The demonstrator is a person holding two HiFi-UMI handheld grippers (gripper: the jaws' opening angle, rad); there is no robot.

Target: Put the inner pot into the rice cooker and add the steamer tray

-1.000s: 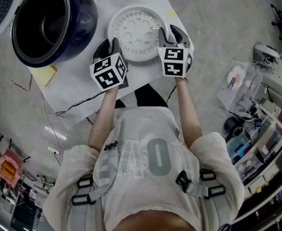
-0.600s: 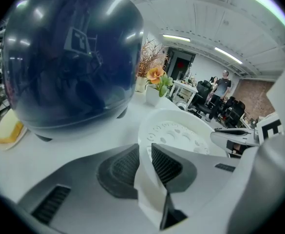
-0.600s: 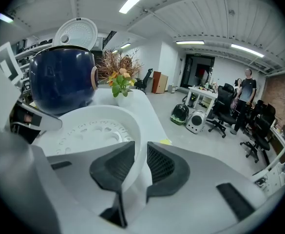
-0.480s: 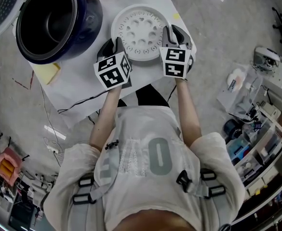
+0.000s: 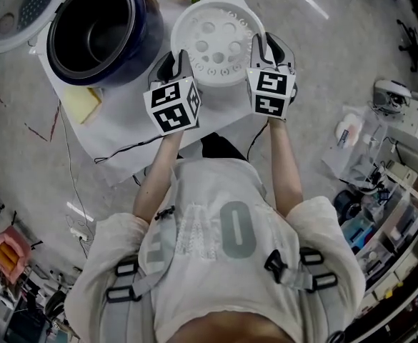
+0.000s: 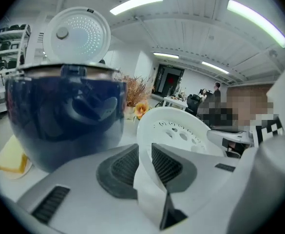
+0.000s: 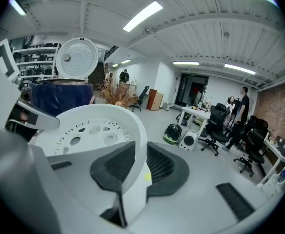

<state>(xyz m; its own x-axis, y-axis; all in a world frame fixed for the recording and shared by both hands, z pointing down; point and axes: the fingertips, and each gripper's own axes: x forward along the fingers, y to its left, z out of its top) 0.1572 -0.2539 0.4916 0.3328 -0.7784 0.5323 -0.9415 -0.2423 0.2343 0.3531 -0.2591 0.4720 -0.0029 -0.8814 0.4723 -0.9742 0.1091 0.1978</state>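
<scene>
Left gripper (image 5: 174, 64) and right gripper (image 5: 269, 48) each clamp the rim of the white steamer tray (image 5: 219, 41), one on either side. Their jaws have just been closing, and both gripper views show the pads pressed on the tray's thin wall. In the left gripper view the rim runs between the ribbed pads (image 6: 166, 165), and the tray's perforated floor tilts away beyond them. The right gripper view shows the same from the other side.

The tray appears to be carried clear of the white-covered table (image 5: 123, 113), level with the upper body of the dark blue rice cooker (image 5: 141, 27), which stands just to the tray's left in the head view. The cooker's lid (image 5: 16, 6) is swung open. Its mouth shows a dark bowl that I take to be the inner pot (image 5: 94, 31) already seated, though I cannot be sure.

If so, the step in hand is the second one, adding the steamer tray. The next move calls for both hands to travel together toward the cooker while keeping the tray level. The tray must then be centred over the opening and lowered until its rim rests evenly on the pot's edge. Only then should the grippers let go, since an uneven release could tip it.
</scene>
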